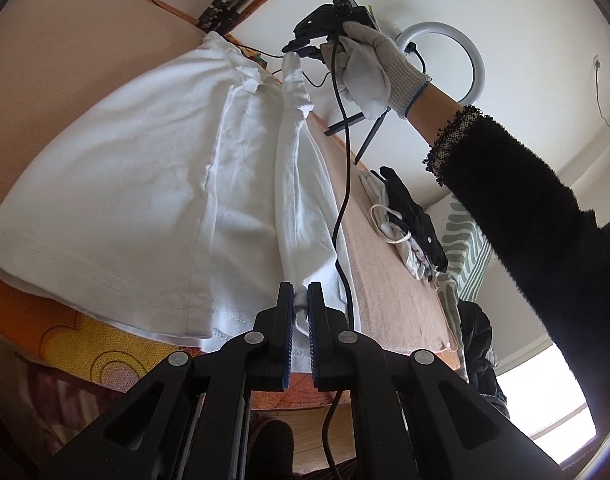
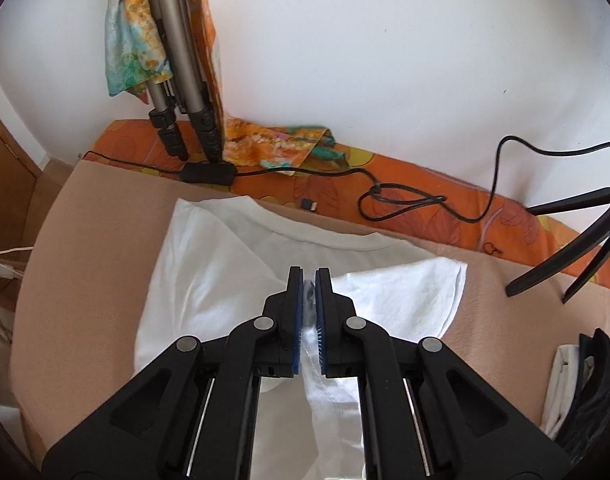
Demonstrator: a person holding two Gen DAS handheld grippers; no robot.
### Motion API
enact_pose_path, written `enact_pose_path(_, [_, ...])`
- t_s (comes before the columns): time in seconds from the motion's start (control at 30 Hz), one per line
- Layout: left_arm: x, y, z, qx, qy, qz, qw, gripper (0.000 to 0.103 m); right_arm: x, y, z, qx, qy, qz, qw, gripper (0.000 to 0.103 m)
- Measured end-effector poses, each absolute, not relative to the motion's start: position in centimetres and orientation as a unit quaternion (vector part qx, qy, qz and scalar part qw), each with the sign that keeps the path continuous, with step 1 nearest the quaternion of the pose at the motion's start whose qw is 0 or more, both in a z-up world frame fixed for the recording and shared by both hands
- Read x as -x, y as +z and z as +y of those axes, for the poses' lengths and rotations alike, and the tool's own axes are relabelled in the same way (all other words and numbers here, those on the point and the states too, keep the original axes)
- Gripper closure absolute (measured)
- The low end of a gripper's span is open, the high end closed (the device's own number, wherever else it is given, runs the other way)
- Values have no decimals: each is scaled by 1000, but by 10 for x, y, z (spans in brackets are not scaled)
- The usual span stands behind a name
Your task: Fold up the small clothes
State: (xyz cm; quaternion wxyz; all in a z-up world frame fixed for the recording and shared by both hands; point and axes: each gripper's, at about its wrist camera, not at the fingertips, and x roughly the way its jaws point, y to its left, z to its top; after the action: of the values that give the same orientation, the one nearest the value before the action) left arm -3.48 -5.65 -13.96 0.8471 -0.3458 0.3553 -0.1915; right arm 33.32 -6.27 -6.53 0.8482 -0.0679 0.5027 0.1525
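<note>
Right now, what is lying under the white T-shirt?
The white T-shirt lies on a beige blanket, which covers an orange patterned sheet. What the blanket hides beneath the shirt cannot be seen.

White t-shirt (image 1: 145, 200) is lying spread on a beige blanket (image 1: 393, 280), its right side lifted into a long fold. Left gripper (image 1: 301, 300) is pinching the hem end of that fold between its blue pads. Right gripper (image 1: 305, 50), held by a gloved hand (image 1: 369, 68), is gripping the far end of the fold near the collar. A black cable (image 1: 343, 184) is hanging from it. Folded clothes (image 1: 405, 224) are sitting at the blanket's right edge. Ring light (image 1: 465, 64) is standing behind.
</note>
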Motion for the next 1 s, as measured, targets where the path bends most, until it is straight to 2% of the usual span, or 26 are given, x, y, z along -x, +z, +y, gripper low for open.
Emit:
enact_pose_path(0.03, [37, -139, -55, 344, -188, 353, 849, 97, -330, -61, -61, 66, 165, 503, 846, 83])
enact_pose_path(0.1, [41, -137, -53, 342, -184, 351, 852, 97, -318, -46, -61, 85, 168, 482, 856, 44])
enact_pose_path(0.17, [44, -137, -51, 339, -181, 350, 854, 97, -306, -31, -69, 100, 167, 465, 864, 34])
enact_pose_path(0.33, [45, -141, -50, 348, -173, 363, 847, 94, -280, -43, -91, 115, 164, 515, 834, 34])
enact_pose_path(0.4, [44, -142, -51, 347, -174, 368, 845, 88, -270, -60, -91, 144, 155, 526, 824, 34])
enact_pose_path(0.43, [43, -142, -52, 347, -177, 369, 844, 81, -265, -67, -91, 151, 157, 528, 821, 34])
enact_pose_path(0.47, [42, -142, -55, 341, -179, 371, 845, 77, -262, -74, -91, 153, 161, 532, 817, 34])
enact_pose_path(0.63, [40, -139, -60, 321, -176, 374, 852, 77, -259, -108, -89, 164, 135, 559, 802, 34])
enact_pose_path(0.67, [39, -140, -61, 320, -177, 375, 852, 77, -257, -112, -88, 170, 131, 558, 801, 39])
enact_pose_path(0.7, [38, -140, -61, 318, -179, 376, 852, 77, -256, -115, -88, 172, 128, 558, 802, 56])
enact_pose_path(0.73, [37, -140, -63, 310, -178, 377, 854, 77, -256, -117, -88, 172, 127, 561, 800, 67])
enact_pose_path(0.77, [37, -140, -65, 301, -178, 378, 857, 80, -257, -118, -89, 166, 126, 565, 798, 87])
enact_pose_path(0.8, [37, -140, -67, 292, -177, 378, 861, 80, -257, -119, -90, 161, 125, 568, 797, 95])
enact_pose_path(0.9, [37, -141, -69, 281, -172, 375, 866, 83, -256, -114, -91, 162, 126, 559, 803, 98])
enact_pose_path(0.93, [36, -142, -69, 279, -173, 376, 866, 93, -255, -112, -91, 161, 128, 558, 804, 98])
enact_pose_path(1.0, [34, -143, -70, 274, -175, 375, 868, 96, -256, -107, -89, 155, 129, 554, 808, 100])
